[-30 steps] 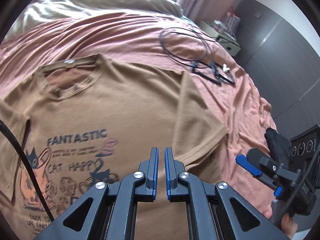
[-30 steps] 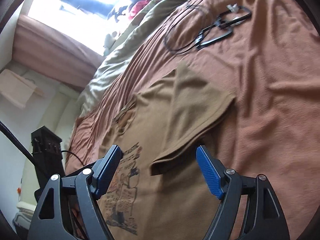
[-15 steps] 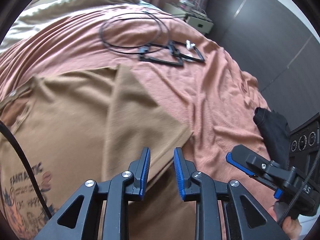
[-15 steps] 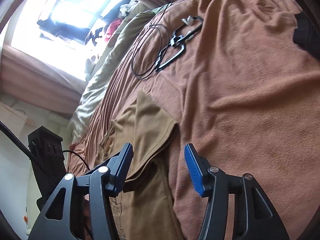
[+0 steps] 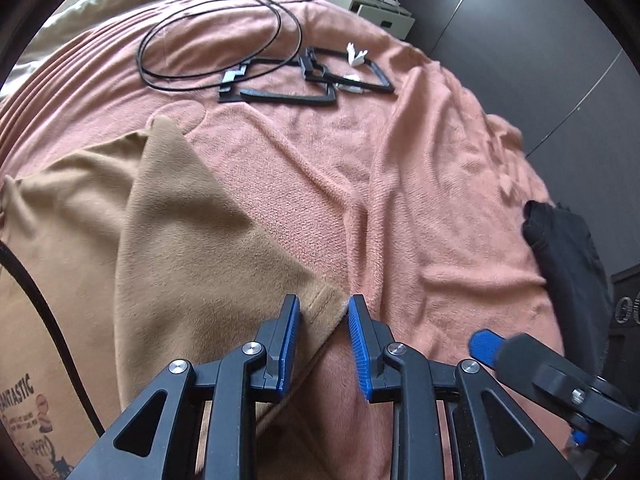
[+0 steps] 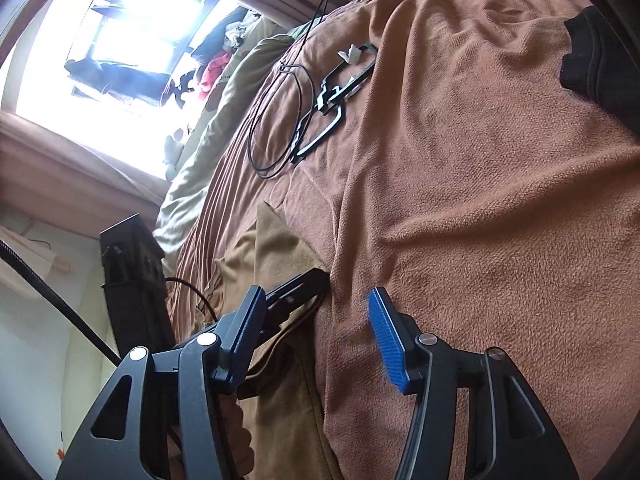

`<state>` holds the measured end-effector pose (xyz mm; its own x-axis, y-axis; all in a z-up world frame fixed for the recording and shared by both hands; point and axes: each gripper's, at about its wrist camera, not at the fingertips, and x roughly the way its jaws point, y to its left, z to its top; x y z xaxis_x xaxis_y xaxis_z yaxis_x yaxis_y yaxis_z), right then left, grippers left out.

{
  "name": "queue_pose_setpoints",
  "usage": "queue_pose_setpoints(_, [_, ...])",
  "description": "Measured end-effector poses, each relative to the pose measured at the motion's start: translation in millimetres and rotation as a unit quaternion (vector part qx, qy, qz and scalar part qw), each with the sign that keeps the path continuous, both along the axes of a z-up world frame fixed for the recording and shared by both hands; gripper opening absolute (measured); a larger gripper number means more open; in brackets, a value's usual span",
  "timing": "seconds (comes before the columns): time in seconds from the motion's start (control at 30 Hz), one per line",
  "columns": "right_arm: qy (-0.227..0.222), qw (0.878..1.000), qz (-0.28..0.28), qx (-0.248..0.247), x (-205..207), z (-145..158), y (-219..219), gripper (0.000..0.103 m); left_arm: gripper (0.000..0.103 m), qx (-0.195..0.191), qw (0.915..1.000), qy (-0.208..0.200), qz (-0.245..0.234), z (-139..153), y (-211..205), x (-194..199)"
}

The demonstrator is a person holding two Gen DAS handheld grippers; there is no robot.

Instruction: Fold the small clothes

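Currently we note the left gripper point(image 5: 322, 322) parted, its jaws straddling the sleeve hem of the tan shirt point(image 5: 168, 232), which lies flat on the blanket point(image 5: 420, 184). We find the right gripper point(image 6: 316, 332) spread wide over bare blanket, holding nothing.

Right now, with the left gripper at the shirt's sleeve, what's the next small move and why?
Probably shut the left gripper on the sleeve hem: its jaws stand open with the sleeve's corner between the blue pads. The right gripper hangs open over the blanket, holding nothing.
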<state>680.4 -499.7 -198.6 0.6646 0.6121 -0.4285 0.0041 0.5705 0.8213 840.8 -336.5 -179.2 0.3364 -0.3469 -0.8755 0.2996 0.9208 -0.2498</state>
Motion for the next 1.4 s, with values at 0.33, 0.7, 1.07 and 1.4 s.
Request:
queue_pose_setpoints(0.33, [0.000, 1.000, -0.006, 0.006, 0.8, 1.8, -6.8, 0.052, 0.021, 0.010, 0.9999, 0.001, 0.008, -10.4, -3.6, 10.3])
queue_pose_setpoints(0.7, [-0.025, 1.000, 0.010, -0.001, 0.7, 11.8, 6.7, 0.052, 0.008, -0.003, 0.9991, -0.036, 0.022, 35.6, 35.7, -1.5])
queue_pose_setpoints(1.07, [-0.056, 0.997, 0.046, -0.032, 9.7, 19.3, 42.1, 0.052, 0.008, 0.005, 0.9960, -0.062, 0.064, 75.2, 111.3, -14.8])
queue_pose_setpoints(1.4, [-0.051, 0.995, 0.062, -0.065, 21.3, 13.3, 66.5, 0.052, 0.008, 0.015, 0.9925, -0.064, 0.103, 71.9, 176.9, -6.7])
